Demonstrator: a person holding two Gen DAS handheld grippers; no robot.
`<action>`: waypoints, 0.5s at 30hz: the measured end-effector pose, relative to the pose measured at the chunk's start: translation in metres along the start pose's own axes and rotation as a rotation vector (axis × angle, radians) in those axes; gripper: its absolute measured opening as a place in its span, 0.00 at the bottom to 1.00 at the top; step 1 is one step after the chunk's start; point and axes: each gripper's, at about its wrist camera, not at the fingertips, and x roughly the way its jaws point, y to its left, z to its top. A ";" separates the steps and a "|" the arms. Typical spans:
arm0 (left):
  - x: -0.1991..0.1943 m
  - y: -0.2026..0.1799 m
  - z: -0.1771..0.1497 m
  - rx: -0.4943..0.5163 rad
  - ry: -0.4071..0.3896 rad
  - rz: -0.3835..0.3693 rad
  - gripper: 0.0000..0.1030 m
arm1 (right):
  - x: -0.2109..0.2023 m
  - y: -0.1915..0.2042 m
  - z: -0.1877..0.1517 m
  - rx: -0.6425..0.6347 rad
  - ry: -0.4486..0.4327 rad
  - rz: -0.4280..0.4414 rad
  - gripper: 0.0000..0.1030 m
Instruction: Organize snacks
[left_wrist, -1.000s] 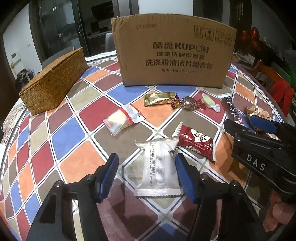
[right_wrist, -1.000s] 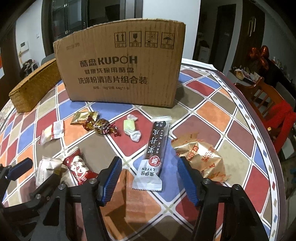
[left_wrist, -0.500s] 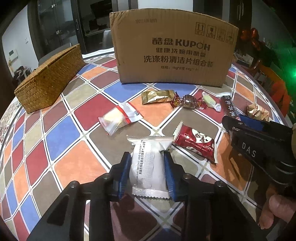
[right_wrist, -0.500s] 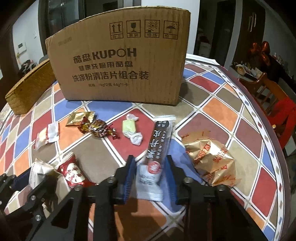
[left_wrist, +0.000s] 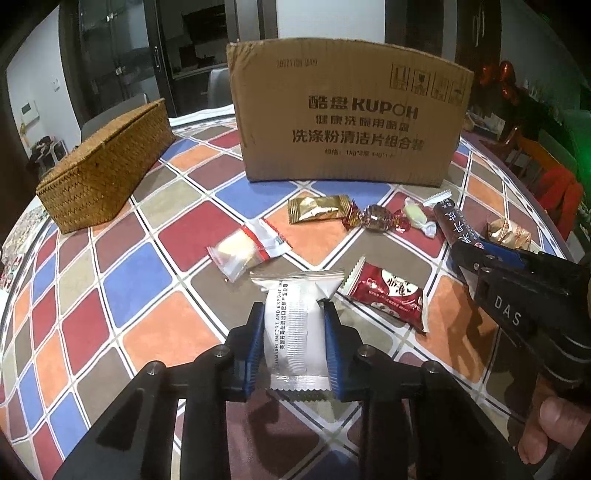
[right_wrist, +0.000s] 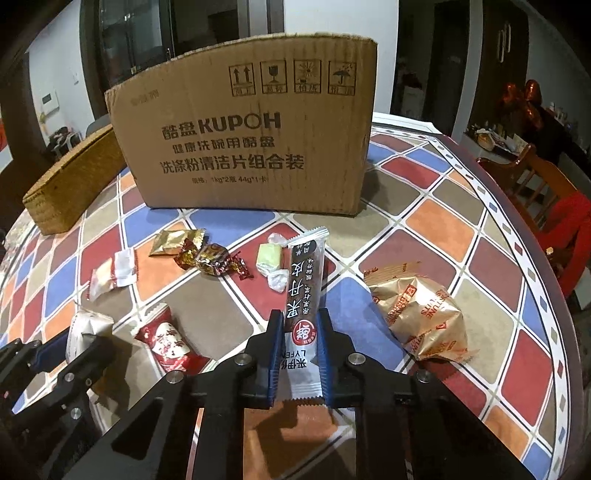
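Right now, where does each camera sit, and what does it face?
Left wrist: sits on the left tongs, faces down-forward at the white packet they grip; a thumb shows.
Right wrist: sits on the right tongs, faces the dark bar they grip.
Shared: cardboard box, woven basket, red packet.

A white pillow-pack snack (left_wrist: 295, 328) lies lengthwise on the checked cloth, pinched at its sides. A long dark fruit-leather bar (right_wrist: 303, 295) lies pointing toward the cardboard box (right_wrist: 251, 147), its white near end clamped. Loose nearby: a red packet (left_wrist: 386, 295), gold packet (left_wrist: 317, 208), twist-wrapped candy (left_wrist: 376, 219), pale green sweet (right_wrist: 269, 254), clear-wrapped cake (left_wrist: 240, 253), crumpled golden bag (right_wrist: 421, 310).
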 end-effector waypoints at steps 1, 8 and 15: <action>-0.001 0.001 0.001 -0.001 -0.003 0.001 0.29 | -0.002 0.000 0.000 0.000 -0.003 0.001 0.18; -0.012 0.003 0.008 -0.004 -0.028 0.007 0.29 | -0.019 -0.001 0.005 0.003 -0.027 0.007 0.18; -0.026 0.005 0.015 -0.006 -0.052 0.012 0.29 | -0.036 -0.002 0.009 0.004 -0.055 0.015 0.18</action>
